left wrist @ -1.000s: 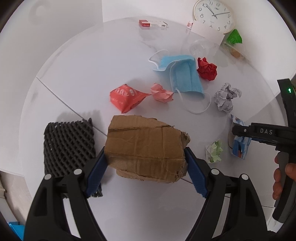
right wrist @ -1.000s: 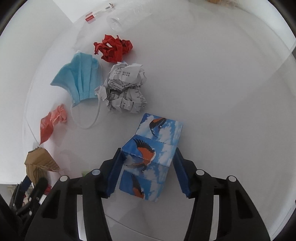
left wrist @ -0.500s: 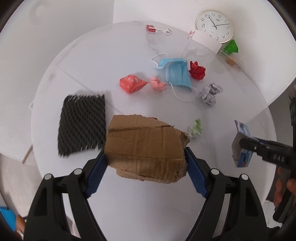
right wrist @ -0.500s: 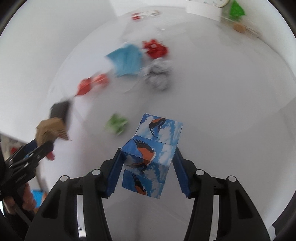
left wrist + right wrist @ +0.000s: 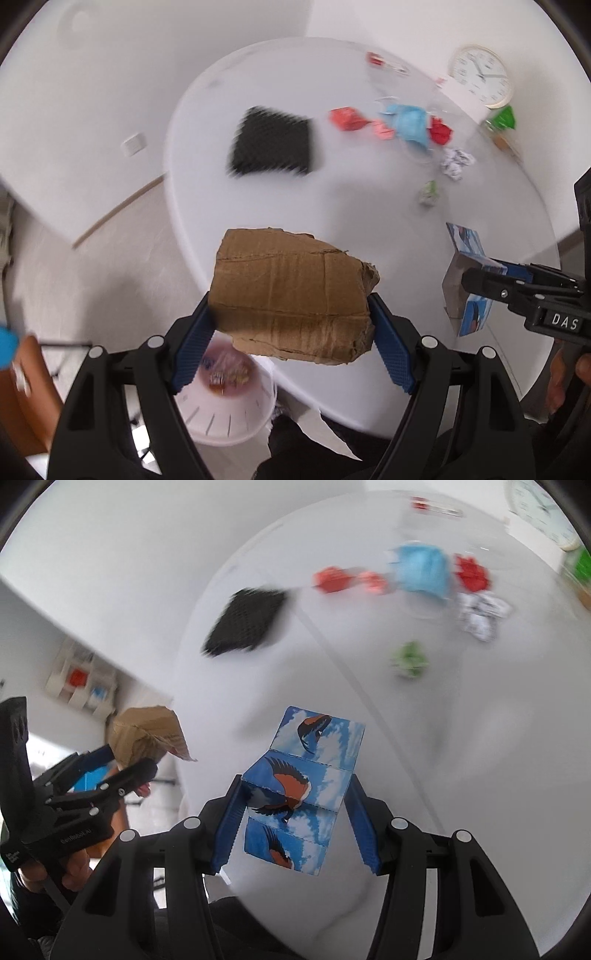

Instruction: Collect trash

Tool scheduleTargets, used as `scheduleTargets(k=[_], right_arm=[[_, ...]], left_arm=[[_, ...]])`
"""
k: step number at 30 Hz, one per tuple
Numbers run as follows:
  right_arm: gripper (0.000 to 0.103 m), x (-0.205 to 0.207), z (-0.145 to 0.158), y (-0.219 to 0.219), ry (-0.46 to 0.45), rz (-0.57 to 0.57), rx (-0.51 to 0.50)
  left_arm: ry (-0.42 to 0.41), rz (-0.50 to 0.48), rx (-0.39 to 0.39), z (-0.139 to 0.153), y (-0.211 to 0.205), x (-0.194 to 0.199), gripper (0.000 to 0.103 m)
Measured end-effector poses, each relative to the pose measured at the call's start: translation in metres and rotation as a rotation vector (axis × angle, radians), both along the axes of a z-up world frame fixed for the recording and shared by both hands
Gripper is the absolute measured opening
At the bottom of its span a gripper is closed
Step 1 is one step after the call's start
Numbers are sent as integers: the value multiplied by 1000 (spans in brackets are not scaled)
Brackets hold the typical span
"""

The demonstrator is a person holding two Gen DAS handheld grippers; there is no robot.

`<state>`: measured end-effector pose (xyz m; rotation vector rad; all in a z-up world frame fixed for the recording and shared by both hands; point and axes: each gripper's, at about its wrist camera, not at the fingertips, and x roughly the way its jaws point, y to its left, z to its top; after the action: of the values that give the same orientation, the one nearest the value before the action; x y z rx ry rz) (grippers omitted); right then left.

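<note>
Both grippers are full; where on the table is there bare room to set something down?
The table is bare near its front edge, between the black mesh and the green wad, and along the near right side. The back right is crowded: mask, red wrappers, paper balls, clock.

Torn cardboard piece (image 5: 291,299) and bird-printed carton (image 5: 303,794) (crushed, seemingly) held above table edge.

a wall clock (image 5: 481,76) (round, white) leans beyond the table (image 5: 354,218).
</note>
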<state>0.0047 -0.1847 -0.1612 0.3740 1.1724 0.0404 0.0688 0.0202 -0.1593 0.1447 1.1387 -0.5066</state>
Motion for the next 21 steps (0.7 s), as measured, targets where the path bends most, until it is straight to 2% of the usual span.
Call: scheduleTargets(k=[5, 10, 16, 21], right_arm=[[55, 5, 0, 43, -7, 133, 6], [55, 8, -1, 80, -1, 234, 14], [55, 7, -1, 115, 1, 325, 11], [55, 3, -2, 128, 12, 356, 10]], left_arm=[[-5, 110, 20, -4, 46, -22, 77], [28, 231, 15, -15, 90, -35, 77], [66, 298, 37, -31, 121, -46, 77], [101, 366, 55, -43, 137, -51, 88]])
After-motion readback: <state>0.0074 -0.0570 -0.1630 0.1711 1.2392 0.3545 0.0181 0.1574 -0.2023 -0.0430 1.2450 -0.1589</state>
